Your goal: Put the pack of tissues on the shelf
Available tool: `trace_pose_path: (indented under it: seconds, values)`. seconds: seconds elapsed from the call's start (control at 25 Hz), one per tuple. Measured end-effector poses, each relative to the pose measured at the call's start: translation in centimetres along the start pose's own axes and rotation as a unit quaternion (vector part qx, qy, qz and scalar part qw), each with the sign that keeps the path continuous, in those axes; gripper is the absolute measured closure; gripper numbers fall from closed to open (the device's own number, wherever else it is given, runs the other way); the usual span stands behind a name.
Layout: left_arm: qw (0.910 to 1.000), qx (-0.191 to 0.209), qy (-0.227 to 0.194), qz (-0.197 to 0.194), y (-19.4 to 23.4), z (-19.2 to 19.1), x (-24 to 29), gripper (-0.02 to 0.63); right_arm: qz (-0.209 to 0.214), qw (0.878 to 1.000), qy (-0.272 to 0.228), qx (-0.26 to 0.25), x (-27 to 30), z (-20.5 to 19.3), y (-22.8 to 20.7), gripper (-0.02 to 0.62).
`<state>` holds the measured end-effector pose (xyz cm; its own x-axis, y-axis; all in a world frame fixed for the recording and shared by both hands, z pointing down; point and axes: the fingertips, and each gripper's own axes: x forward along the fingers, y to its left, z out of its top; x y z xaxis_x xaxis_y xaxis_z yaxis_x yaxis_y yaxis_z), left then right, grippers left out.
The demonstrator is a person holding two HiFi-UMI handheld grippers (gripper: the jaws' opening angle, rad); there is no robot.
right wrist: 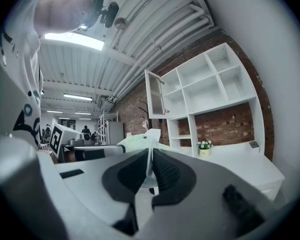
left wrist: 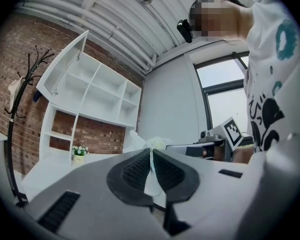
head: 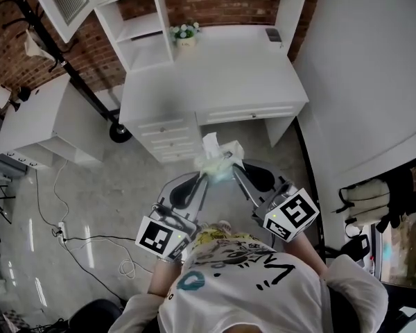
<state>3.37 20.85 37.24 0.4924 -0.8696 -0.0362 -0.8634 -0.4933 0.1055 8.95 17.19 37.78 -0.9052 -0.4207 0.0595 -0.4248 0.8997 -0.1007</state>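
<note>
The pack of tissues [head: 218, 159], pale green and white with a tissue sticking up, hangs in the air in front of the white desk [head: 215, 71]. Both grippers hold it by its wrapper. My left gripper [head: 206, 175] is shut on the pack's left edge, the thin plastic [left wrist: 151, 171] pinched between the dark pads. My right gripper [head: 234, 173] is shut on the right edge, with wrapper [right wrist: 149, 166] squeezed between its pads. The white shelf unit [head: 147, 30] rises at the desk's back; in the right gripper view its open compartments [right wrist: 210, 84] show against the brick wall.
A small pot of flowers [head: 185, 35] stands on the desk by the shelf, and a small grey device [head: 273, 35] lies at the desk's back right. A drawer block [head: 166, 136] sits under the desk. A coat stand [head: 69, 68] and cables [head: 76, 238] are to the left.
</note>
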Motion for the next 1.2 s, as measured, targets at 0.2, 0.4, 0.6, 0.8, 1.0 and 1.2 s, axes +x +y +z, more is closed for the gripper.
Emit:
trace_pose_path:
  seconds: [0.2, 0.4, 0.6, 0.8, 1.0, 1.2]
  values:
    - [0.9999, -0.008, 0.006, -0.004, 1.2, -0.5, 1.1, 0.585, -0.006, 1.0, 0.003, 0.006, 1.0, -0.3, -1.2, 0.56]
    - [0.9998, -0.008, 0.007, -0.018, 3.3, -0.4, 3.0, 0.584, -0.019, 1.0, 0.003, 0.009, 2.8, -0.2, -3.1, 0.56]
    - [0.9995, -0.007, 0.008, -0.031, 6.2, 0.2, 4.5, 0.584, -0.029, 1.0, -0.003, 0.007, 5.5, 0.6, -4.8, 0.56]
    - [0.9991, -0.006, 0.01, -0.041, 9.5, 0.8, 6.3, 0.585, -0.039, 0.999, -0.007, 0.007, 8.6, 1.5, -6.6, 0.56]
    - [0.9989, -0.004, 0.008, -0.046, 12.5, 1.4, 7.3, 0.586, -0.045, 0.999, -0.011, 0.004, 11.4, 2.0, -7.8, 0.56]
    - [0.9985, 0.0, 0.002, -0.055, 14.6, 1.8, 7.7, 0.584, -0.052, 0.998, -0.016, 0.003, 13.4, 2.3, -8.3, 0.56]
